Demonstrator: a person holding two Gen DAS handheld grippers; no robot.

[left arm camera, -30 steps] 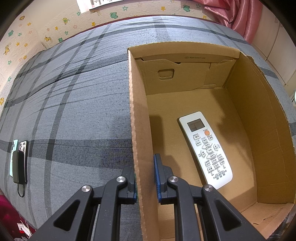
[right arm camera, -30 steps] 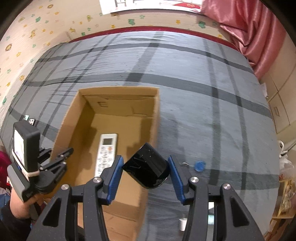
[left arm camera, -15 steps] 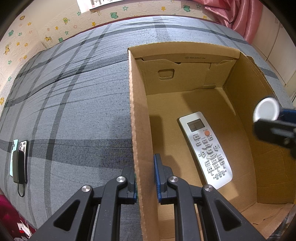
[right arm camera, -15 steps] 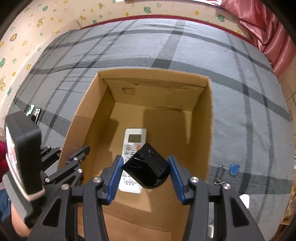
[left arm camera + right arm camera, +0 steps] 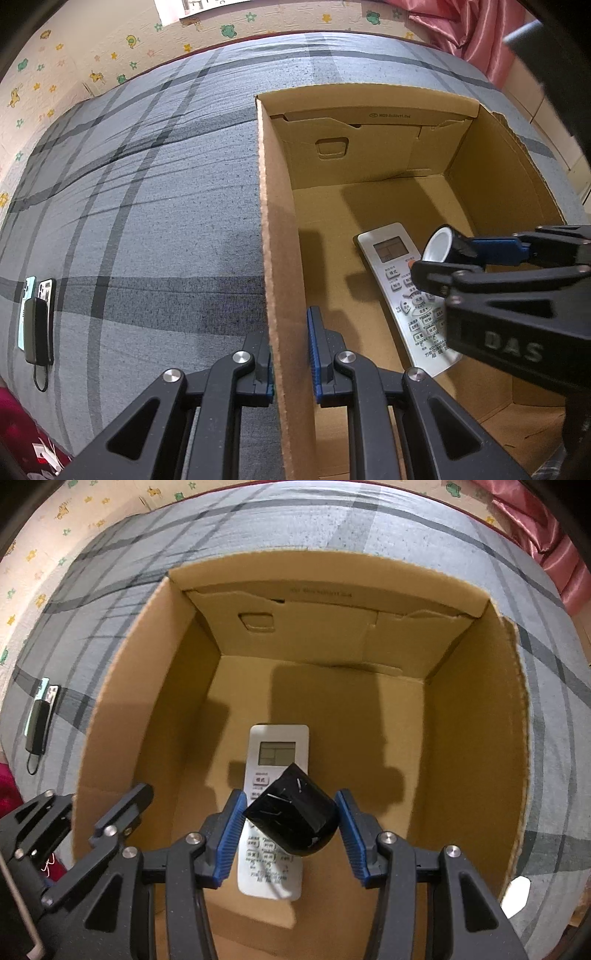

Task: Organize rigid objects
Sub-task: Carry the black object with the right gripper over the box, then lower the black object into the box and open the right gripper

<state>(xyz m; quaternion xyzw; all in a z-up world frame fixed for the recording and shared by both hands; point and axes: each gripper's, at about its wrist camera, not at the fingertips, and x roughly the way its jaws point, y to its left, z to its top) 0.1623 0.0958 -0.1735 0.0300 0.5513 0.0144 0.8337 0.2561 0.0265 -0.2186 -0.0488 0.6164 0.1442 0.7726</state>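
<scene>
The box (image 5: 369,122) stands open on the bed (image 5: 147,221), and its left wall is clamped between the pads of the left tool (image 5: 291,354). This grip is judged to steady the box while the other hand loads it.

The right tool (image 5: 290,827) is clamped on a black cup (image 5: 291,821), held tilted with its base toward the camera; in the left view its white-lined mouth (image 5: 437,245) is seen facing across the box. The cup is held above the box floor, directly over the remote (image 5: 275,808), which lies flat on the floor near the middle. The cup is not seen to touch the remote or the walls. The step in hand is judged to be the lowering of the cup into the box. Bare floor is left on both sides of the remote, so a set-down beside it appears possible; release onto the remote could leave the cup unstable.

Two phones (image 5: 37,317) and a dark pack lie on the bed, well apart from the box, not yet collected.

Against the earlier frames: the right tool, then outside the box near its right wall, has been brought over the opening and lowered inside. Its grip on the cup is unchanged. The left tool, the box and the remote have not moved.
</scene>
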